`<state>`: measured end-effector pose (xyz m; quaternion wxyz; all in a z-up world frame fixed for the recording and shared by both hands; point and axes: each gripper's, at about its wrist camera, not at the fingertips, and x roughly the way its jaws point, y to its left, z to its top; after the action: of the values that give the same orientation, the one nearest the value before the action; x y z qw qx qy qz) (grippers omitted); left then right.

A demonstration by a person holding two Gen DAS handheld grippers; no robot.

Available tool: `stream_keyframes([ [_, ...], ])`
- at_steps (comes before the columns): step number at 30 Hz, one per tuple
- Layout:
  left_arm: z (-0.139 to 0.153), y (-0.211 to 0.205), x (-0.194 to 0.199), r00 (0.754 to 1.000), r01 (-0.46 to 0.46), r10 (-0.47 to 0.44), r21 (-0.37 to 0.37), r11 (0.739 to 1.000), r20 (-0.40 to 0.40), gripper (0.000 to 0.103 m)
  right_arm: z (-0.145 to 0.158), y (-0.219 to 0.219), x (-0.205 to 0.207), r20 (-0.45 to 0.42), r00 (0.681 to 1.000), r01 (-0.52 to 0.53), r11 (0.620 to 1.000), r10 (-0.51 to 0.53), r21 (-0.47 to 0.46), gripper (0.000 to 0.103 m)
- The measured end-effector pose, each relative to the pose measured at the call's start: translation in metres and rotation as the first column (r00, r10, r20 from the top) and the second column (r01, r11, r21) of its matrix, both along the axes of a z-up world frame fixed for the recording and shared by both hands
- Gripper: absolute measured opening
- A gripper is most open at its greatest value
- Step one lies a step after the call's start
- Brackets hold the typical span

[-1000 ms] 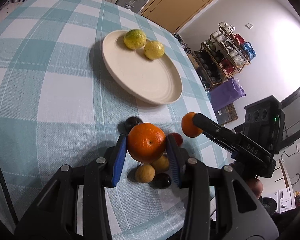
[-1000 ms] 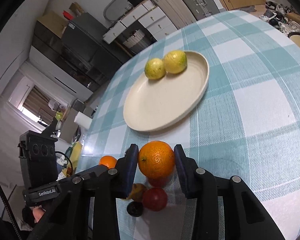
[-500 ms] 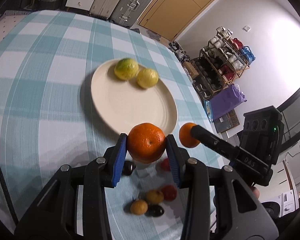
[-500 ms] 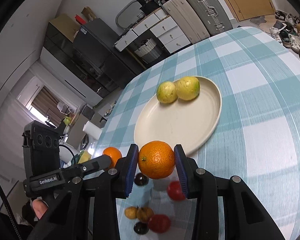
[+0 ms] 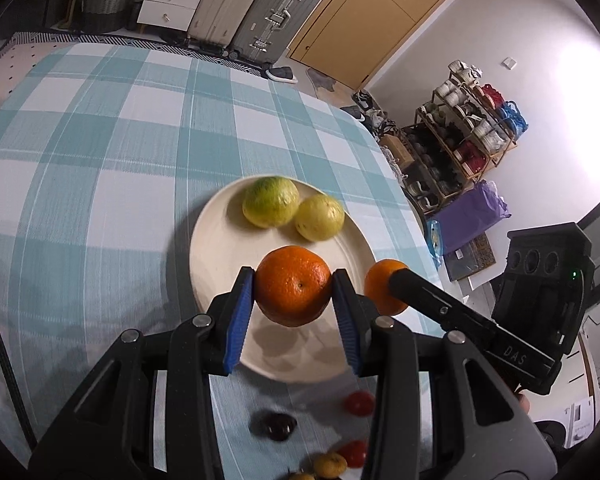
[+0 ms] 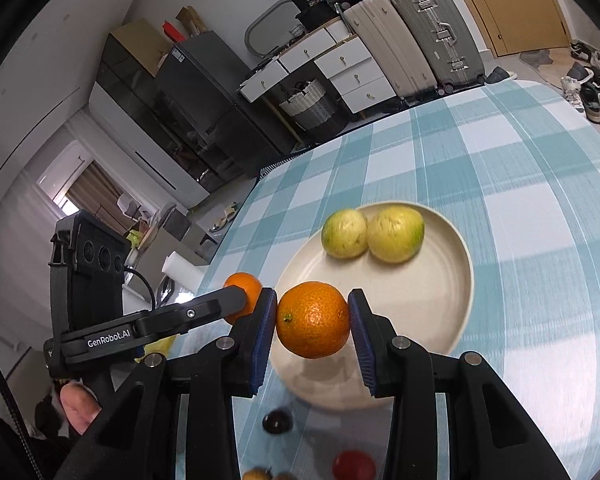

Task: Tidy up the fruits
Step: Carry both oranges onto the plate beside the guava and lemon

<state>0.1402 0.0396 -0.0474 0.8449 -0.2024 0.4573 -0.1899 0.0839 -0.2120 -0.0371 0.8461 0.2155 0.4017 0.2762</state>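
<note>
My left gripper (image 5: 293,298) is shut on an orange (image 5: 294,285) and holds it above the near part of the cream plate (image 5: 212,248). My right gripper (image 6: 313,318) is shut on a second orange (image 6: 314,320), also above the plate's (image 6: 440,304) near edge. Each gripper's orange shows in the other view: the right one's orange (image 5: 382,286) and the left one's orange (image 6: 246,296). Two yellow-green fruits (image 5: 271,201) (image 5: 320,217) lie side by side at the plate's far side, also seen in the right wrist view (image 6: 345,234) (image 6: 396,233).
Small fruits lie on the checked tablecloth (image 5: 100,152) in front of the plate: red ones (image 5: 359,403), a dark one (image 5: 276,426) and a yellowish one (image 5: 330,465). Suitcases (image 5: 276,12) and drawers stand beyond the table. A shelf (image 5: 468,128) stands at the right.
Both grippers have risen with their oranges and moved forward from over the small fruits to over the near part of the plate. Both stay shut.
</note>
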Motion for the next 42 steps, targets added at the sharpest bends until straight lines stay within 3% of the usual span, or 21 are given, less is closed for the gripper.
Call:
stream_keyframes([
  [16,-0.035,0.005,0.05,0.997,-0.024,0.023,-0.004,1.0,-0.073,0.036,-0.026,0.023,0.059,-0.063,0.998,-0.01,1.0,0.009,-0.025,0.038],
  [35,-0.055,0.003,0.071,0.994,-0.034,0.032,-0.021,0.999,-0.106,0.036,-0.035,0.034,0.071,-0.081,0.996,0.019,0.998,-0.024,-0.065,0.039],
  [39,-0.049,0.005,0.069,0.994,-0.041,0.038,-0.024,0.999,-0.105,0.039,-0.029,0.033,0.068,-0.069,0.997,0.029,0.999,-0.032,-0.043,0.05],
  [42,-0.042,0.008,0.063,0.995,-0.051,0.049,-0.02,0.998,-0.089,0.039,-0.018,0.033,0.063,-0.023,0.999,0.038,0.998,-0.039,-0.054,0.051],
])
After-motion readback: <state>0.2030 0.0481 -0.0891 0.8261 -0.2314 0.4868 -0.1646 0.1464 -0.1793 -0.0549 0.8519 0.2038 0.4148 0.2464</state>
